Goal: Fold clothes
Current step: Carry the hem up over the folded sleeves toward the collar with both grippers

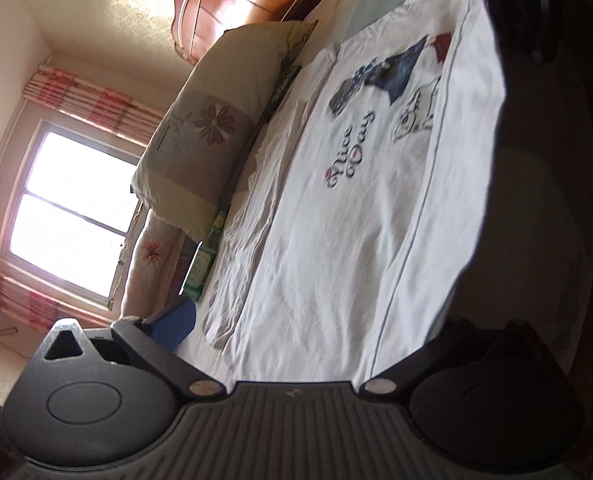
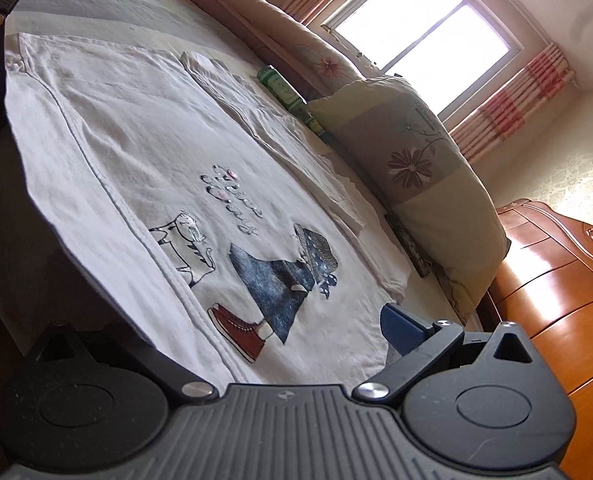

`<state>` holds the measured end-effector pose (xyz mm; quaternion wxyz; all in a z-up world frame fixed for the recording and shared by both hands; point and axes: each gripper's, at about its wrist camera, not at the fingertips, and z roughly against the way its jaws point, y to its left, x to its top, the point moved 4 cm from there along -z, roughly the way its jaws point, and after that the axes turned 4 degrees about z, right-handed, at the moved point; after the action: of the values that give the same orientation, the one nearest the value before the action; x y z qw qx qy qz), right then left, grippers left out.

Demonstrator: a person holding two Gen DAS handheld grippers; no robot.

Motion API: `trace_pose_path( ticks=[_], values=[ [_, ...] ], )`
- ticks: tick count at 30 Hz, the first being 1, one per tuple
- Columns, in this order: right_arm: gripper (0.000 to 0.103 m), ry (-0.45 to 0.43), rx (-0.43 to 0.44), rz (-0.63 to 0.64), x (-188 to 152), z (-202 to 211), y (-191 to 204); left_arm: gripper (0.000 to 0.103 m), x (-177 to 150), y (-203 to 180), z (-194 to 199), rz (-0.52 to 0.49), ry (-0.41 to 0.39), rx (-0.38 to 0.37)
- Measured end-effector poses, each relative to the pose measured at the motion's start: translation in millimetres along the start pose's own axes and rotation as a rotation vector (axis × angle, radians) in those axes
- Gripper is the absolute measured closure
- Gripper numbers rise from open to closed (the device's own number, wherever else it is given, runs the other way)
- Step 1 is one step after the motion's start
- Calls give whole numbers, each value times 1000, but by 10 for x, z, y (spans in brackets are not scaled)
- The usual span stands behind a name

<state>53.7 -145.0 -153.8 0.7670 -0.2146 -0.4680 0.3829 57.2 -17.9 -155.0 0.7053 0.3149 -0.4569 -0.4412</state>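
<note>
Your white T-shirt (image 2: 144, 168) lay flat on the bed (image 2: 96, 16), one side edge raised. Both grippers' jaws stood wide around that edge; whether they pinched it, I couldn't tell. Soft, limp cloth: take hem and shoulder.

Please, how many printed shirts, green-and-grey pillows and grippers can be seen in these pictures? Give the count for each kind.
Printed white T-shirt: 1
Green-and-grey flowered pillow: 1
Grippers: 2, left gripper and right gripper
Total: 4

A white shirt (image 1: 336, 208) with a girl, cat and script print lies front-up on the bed (image 2: 96, 12), one side edge lifted.
</note>
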Motion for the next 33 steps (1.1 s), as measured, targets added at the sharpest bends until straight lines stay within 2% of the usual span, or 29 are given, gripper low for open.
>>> trace_pose_path(
  ticks=[2,6,11,18,24,33],
  values=[
    [0,-2,-13,5,-8,1,9,0,-71,12,-19,-12,27,32],
    [0,-8,-62,54,-10,-1,46,0,-80,23,-16,-2,41,42],
    [0,-5,-75,54,-64,-40,-7,0,-94,70,-85,-6,73,25],
    [0,-35,-184,80,-29,-40,-29,0,-58,168,-42,1,26,122],
    [0,-74,-250,102,80,0,-144,0,-4,383,-76,14,8,133],
    [0,-95,-269,118,298,-155,-498,0,42,695,-313,26,-16,119]
  ],
)
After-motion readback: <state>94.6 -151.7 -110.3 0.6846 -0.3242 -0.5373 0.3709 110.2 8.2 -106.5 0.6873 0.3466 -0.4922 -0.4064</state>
